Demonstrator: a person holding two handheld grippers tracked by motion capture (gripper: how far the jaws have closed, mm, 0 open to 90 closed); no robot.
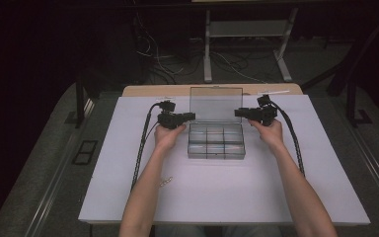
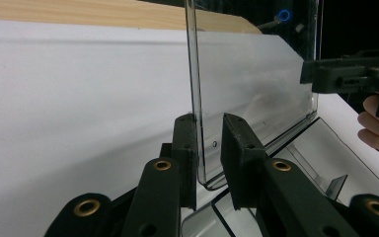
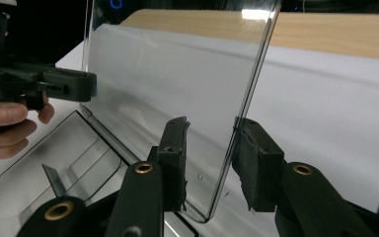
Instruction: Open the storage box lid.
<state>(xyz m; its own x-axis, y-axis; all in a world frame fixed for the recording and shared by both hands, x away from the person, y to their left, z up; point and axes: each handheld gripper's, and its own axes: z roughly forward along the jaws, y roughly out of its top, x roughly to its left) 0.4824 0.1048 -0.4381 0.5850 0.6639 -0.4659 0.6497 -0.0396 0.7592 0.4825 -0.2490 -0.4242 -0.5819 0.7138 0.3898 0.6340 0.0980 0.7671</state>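
High view: a clear plastic compartment box (image 1: 216, 142) sits near the middle of the white surface (image 1: 256, 192), toward its far edge, with its transparent lid (image 1: 215, 103) standing upright from the box's far side. A person's forearms come in from the near edge, and each hand holds a black gripper at one side edge of that lid — the left gripper (image 1: 191, 116) at the lid's left edge, the right gripper (image 1: 237, 112) at its right edge.

Left gripper view has the fingers (image 2: 185, 148) parted only narrowly around the lid's low corner; one finger touches the plastic, the other stands just off it, so the lid is bracketed rather than pinched. Right gripper view shows its fingers (image 3: 175, 148) spread wider — the lid's edge runs down between them, against the right-hand finger and clear of the left-hand one.

A small metal piece (image 1: 166, 181) lies on the surface beside the left forearm, well apart from the box. Black cables (image 1: 140, 148) trail from both grippers toward the near edge.
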